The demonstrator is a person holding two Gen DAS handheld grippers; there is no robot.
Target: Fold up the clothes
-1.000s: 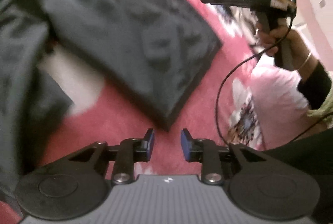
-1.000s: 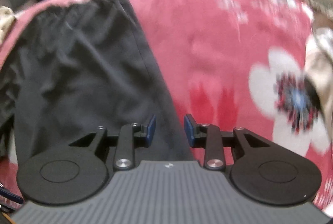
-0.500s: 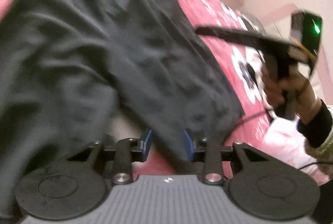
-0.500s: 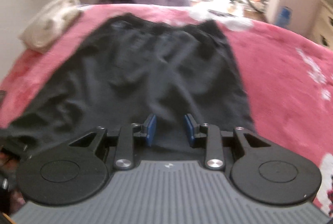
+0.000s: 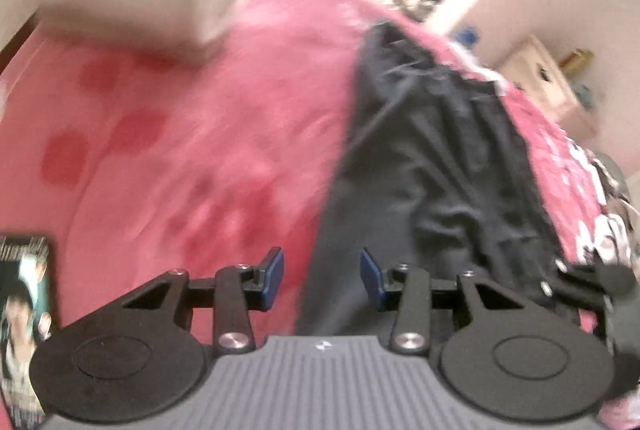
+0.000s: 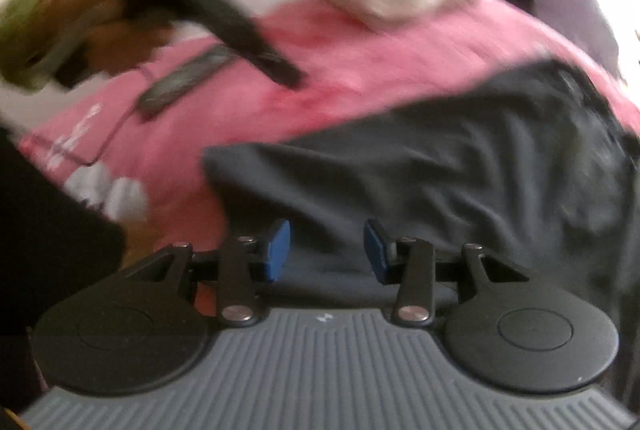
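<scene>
Left wrist: phone [image 5: 24, 314] lying far left | left tool [image 5: 322, 278] gaping wide, empty, over bed [image 5: 180, 158] | garment [image 5: 432, 166] lying right || Right wrist: right tool [image 6: 327, 246] gaping wide over garment [image 6: 460, 166] edge, empty.

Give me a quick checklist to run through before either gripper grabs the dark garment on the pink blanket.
1. Left gripper open, holding nothing: ok.
2. Right gripper open, holding nothing: ok.
3. Dark grey wrinkled garment lies spread on the pink fleece blanket: ok.
4. Garment smooth: not ok, creased.
5. Garment edge between the left jaws: cannot tell, blurred.
6. Flat dark phone-like object lies apart from the garment: ok.
</scene>
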